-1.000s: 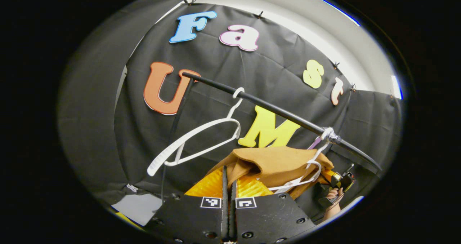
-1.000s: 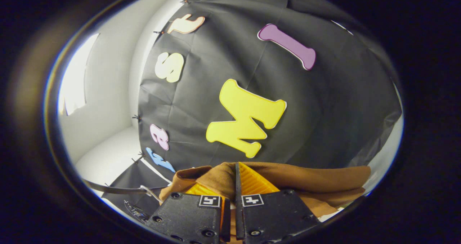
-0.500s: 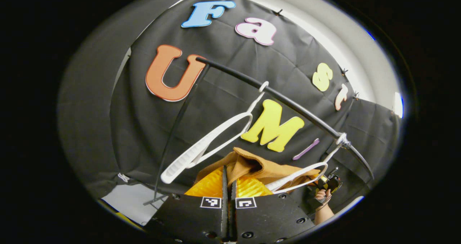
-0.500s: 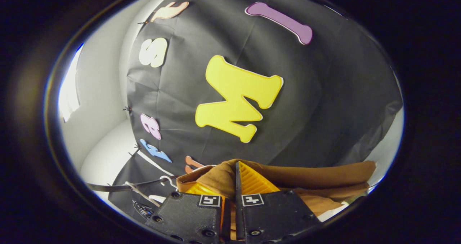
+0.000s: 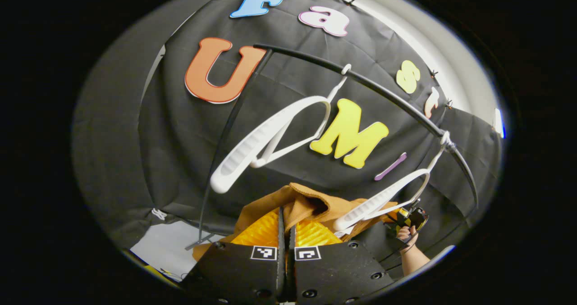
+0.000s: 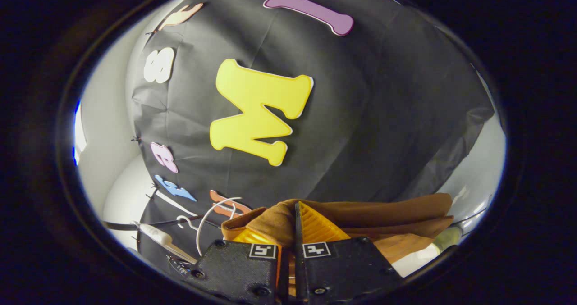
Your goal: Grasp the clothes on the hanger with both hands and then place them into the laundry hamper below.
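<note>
Between my left gripper (image 5: 285, 226) fingers sits a fold of the brown garment (image 5: 275, 203); both fingers press on the cloth, jaws near closed with only a thin line between them; the cloth bunches up just past the fingertips and drapes to the left of them, hanging in the air below the rail.

My right gripper (image 6: 293, 226) pinches the same brown garment (image 6: 383, 219) too; fabric is wrapped over its left finger and runs off to the right in flat folds; jaws narrow, clamped on cloth.

In the left gripper view the far end of the garment reaches my right gripper (image 5: 408, 217), with my hand (image 5: 405, 237) on its handle, at lower right.

Two white hangers: near hanger (image 5: 266, 138) hooked on the black rail (image 5: 387, 95), bare and tilted; second hanger (image 5: 383, 199) hooked further right on the rail, its lower arm touching the garment's top edge. In the right gripper view a white hanger (image 6: 162, 239) and a thin hook (image 6: 212, 215) sit at lower left on the rail (image 6: 121, 226).

A black upright pole (image 5: 221, 154) drops from the rail's left end; pale floor (image 5: 167, 253) below it.

Readable writing: none beyond the square black-and-white marker tags (image 5: 285, 253) on the left gripper's finger mounts, and the same tags (image 6: 288, 250) on the right's; those are patterns, not text.
</note>
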Available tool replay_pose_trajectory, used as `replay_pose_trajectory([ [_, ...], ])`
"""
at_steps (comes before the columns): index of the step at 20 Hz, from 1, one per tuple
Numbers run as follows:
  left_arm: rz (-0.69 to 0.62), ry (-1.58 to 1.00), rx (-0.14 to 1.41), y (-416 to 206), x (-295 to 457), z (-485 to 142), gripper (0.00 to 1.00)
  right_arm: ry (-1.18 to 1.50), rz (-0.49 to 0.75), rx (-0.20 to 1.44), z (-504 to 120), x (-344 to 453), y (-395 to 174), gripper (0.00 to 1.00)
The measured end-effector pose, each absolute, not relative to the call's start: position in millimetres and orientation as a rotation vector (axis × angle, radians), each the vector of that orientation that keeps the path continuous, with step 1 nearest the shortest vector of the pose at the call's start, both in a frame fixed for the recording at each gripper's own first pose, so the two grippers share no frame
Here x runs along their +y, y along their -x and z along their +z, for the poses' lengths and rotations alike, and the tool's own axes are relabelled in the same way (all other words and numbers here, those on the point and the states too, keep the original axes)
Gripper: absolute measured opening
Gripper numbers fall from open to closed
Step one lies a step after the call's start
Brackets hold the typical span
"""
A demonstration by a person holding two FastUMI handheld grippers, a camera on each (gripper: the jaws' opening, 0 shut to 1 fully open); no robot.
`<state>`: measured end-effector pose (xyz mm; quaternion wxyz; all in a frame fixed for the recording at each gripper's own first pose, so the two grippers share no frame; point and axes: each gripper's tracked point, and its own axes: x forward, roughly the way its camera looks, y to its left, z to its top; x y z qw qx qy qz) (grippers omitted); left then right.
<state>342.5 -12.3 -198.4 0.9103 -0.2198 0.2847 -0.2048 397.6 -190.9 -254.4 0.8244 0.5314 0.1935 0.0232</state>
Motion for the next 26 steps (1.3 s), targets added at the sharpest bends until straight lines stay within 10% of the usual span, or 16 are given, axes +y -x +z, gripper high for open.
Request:
replay_pose_trajectory([
  [26, -0.525, 0.117, 0.54, -225, -90, -207, 0.0, -0.756, 0.059, 0.609, -284, -64, -261, 0.05],
])
